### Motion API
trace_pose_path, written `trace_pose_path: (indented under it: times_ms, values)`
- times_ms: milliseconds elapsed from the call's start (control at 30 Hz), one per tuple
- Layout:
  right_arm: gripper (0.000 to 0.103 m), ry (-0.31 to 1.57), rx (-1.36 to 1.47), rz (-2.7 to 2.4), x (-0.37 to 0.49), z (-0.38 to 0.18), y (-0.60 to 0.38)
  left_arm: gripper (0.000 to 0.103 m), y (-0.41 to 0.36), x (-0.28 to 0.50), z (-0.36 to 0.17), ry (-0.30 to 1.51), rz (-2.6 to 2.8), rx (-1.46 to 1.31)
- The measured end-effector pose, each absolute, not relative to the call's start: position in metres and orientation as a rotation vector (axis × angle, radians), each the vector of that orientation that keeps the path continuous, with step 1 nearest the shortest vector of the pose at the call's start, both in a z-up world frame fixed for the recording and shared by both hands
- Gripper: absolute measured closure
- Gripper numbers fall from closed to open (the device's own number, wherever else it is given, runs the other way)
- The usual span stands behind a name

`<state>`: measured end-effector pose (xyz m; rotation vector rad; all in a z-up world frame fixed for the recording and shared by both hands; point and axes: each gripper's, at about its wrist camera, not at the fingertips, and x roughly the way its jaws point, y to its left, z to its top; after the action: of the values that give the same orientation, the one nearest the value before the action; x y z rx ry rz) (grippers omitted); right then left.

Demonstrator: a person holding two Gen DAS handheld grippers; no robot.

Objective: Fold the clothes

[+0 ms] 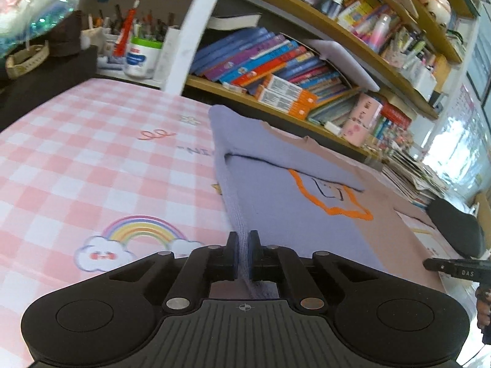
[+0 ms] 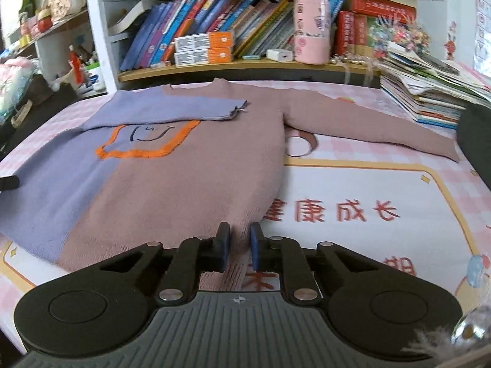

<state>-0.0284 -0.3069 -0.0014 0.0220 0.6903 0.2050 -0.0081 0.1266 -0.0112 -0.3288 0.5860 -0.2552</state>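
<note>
1. A two-tone knit sweater (image 2: 184, 165), lilac on one side and dusty pink on the other, is being laid out flat on the counter (image 1: 92, 159), which is covered by a pink checked cloth with a rainbow and cloud print.
2. The lilac sleeve (image 2: 172, 104) is already folded across the chest, just above the orange-outlined smiley patch (image 2: 147, 141). The pink sleeve (image 2: 368, 122) is still stretched out sideways toward a stack of magazines (image 2: 429, 92).
3. The lilac side hem is being pinched by the left gripper (image 1: 243, 245); its jaws are clamped together on the knit, and the fabric edge is being pulled up into a ridge running away from them.
4. The right gripper (image 2: 237, 243) is being held at the pink bottom hem. Its jaws are nearly together with a bump of pink knit sitting between the blue pads (image 2: 256, 245), so the hem looks gripped there too.
5. Bookshelves (image 2: 214, 67) crammed with colourful books are being seen right behind the counter.
</note>
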Motion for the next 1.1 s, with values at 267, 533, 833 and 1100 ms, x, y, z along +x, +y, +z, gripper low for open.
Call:
trace_pose_path:
  times_ms: [267, 533, 833, 1100]
  values:
    - [0.090, 0.688, -0.017, 0.249, -0.022, -0.002, -0.284, 0.098, 0.143, -0.013, -0.012, 0.589, -0.212, -0.326]
    - [0.090, 0.688, -0.032, 0.247, -0.022, -0.002, -0.281, 0.098, 0.147, -0.013, -0.018, 0.602, -0.210, -0.331]
    - [0.070, 0.657, -0.013, 0.240, -0.022, 0.008, -0.289, 0.092, 0.144, -0.017, -0.003, 0.548, -0.129, -0.212]
    - [0.064, 0.623, -0.015, 0.143, 0.005, 0.025, -0.314, 0.068, 0.111, -0.012, 0.019, 0.419, -0.241, -0.060]
